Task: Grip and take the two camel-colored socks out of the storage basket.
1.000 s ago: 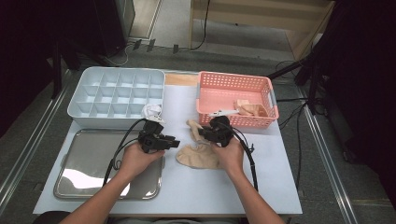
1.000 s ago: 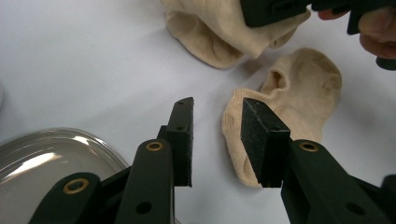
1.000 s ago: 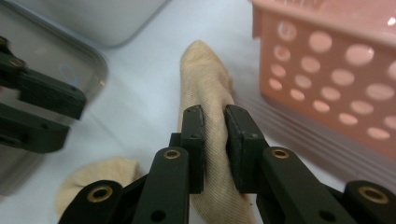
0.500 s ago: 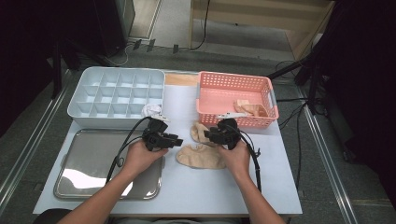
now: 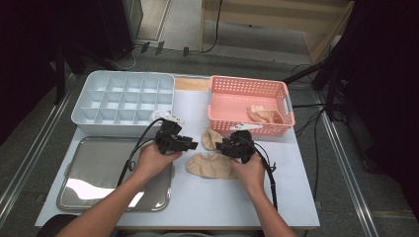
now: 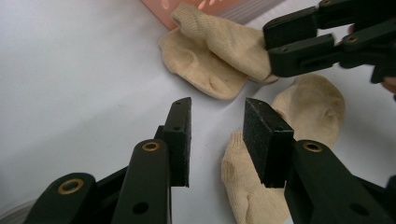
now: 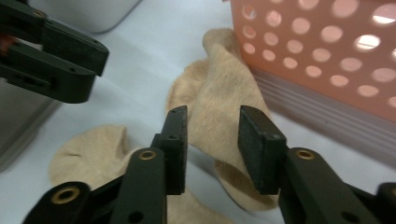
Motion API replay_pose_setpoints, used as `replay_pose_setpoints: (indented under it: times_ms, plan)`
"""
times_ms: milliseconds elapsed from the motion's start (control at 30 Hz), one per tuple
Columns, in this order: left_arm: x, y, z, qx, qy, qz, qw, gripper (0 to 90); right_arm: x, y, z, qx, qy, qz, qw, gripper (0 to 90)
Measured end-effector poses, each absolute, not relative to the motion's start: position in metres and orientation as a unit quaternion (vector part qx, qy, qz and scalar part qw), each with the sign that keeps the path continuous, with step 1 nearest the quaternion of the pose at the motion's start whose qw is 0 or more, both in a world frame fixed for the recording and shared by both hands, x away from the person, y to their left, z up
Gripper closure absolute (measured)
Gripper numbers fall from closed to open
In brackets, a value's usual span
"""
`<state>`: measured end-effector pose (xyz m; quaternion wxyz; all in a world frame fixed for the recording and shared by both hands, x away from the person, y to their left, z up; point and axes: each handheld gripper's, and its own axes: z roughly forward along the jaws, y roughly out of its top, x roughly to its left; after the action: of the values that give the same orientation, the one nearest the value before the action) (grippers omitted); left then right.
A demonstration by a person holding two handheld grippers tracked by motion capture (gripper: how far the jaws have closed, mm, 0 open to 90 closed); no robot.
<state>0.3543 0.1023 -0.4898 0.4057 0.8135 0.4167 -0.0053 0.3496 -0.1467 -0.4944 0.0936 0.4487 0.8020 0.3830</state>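
Two beige socks lie on the white table. The flat sock (image 5: pixel 212 165) is between my hands, and the folded sock (image 5: pixel 212 138) rests against the pink basket (image 5: pixel 247 81). My left gripper (image 5: pixel 190 144) is open and empty, its jaws (image 6: pixel 217 116) pointing at both socks. My right gripper (image 5: pixel 225 147) hovers over the folded sock (image 7: pixel 219 93). Its jaws (image 7: pixel 210 121) have just been opening, and the sock lies beneath the gap, free of the pads. The two grippers face each other closely.
More beige socks (image 5: pixel 264 114) sit inside the basket. A grey compartment box (image 5: pixel 123 101) stands at the back left. A metal tray (image 5: pixel 99 173) lies in front of it, under my left forearm. Cables trail from both grippers.
The right gripper's jaws stand wider than before, and the folded sock has settled onto the table by the basket. Both hands have hardly shifted.
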Motion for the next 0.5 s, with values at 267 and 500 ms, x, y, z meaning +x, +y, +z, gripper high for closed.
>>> replay_pose_setpoints:
  times_ms: [267,500]
  plan:
    - [0.354,0.101,-0.492,0.819,0.413,-0.006,0.399,63.5,0.357,-0.14,-0.509,0.454,0.809,0.353,0.119,58.3]
    - [0.353,0.103,-0.491,0.82,0.414,-0.002,0.396,63.6,0.36,-0.14,-0.513,0.456,0.809,0.343,0.139,81.1]
